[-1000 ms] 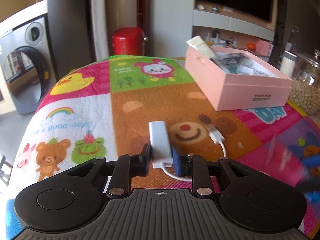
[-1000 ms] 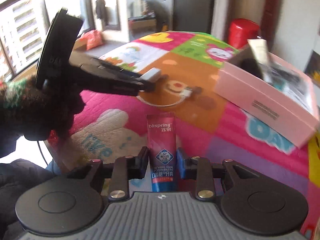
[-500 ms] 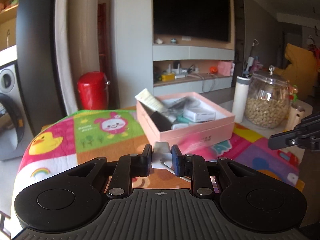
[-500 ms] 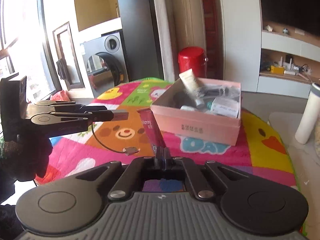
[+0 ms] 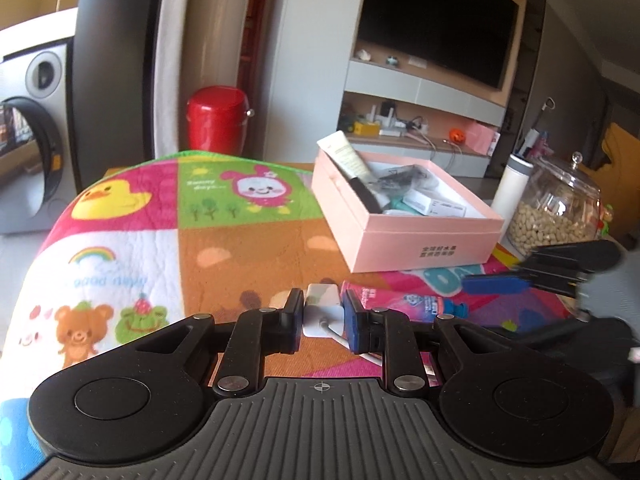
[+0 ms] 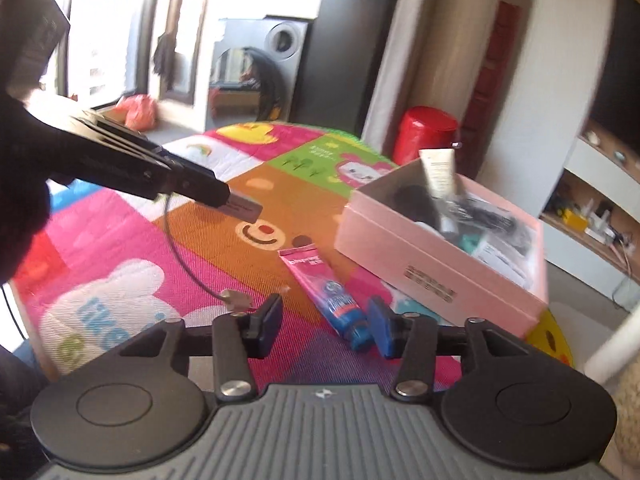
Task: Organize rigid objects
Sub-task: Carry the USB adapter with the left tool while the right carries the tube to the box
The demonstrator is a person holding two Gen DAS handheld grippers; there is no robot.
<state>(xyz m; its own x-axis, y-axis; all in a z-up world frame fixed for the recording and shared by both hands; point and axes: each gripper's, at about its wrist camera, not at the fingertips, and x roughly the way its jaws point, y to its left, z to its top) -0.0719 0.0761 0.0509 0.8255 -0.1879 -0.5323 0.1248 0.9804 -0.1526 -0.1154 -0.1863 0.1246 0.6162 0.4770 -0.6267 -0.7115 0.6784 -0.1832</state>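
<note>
Adapter (image 5: 322, 309) in left gripper (image 5: 322, 312)

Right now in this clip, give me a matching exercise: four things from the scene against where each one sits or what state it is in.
Things:
1. white adapter
2. pink toothpaste tube
3. cream tube
4. right gripper

Places or states:
A. sticking up out of the pink box
B. clamped in the left gripper
C. jaws opening, gripping nothing
D. lying flat on the colourful mat

Pairs: 1-B, 2-D, 3-A, 4-C
</note>
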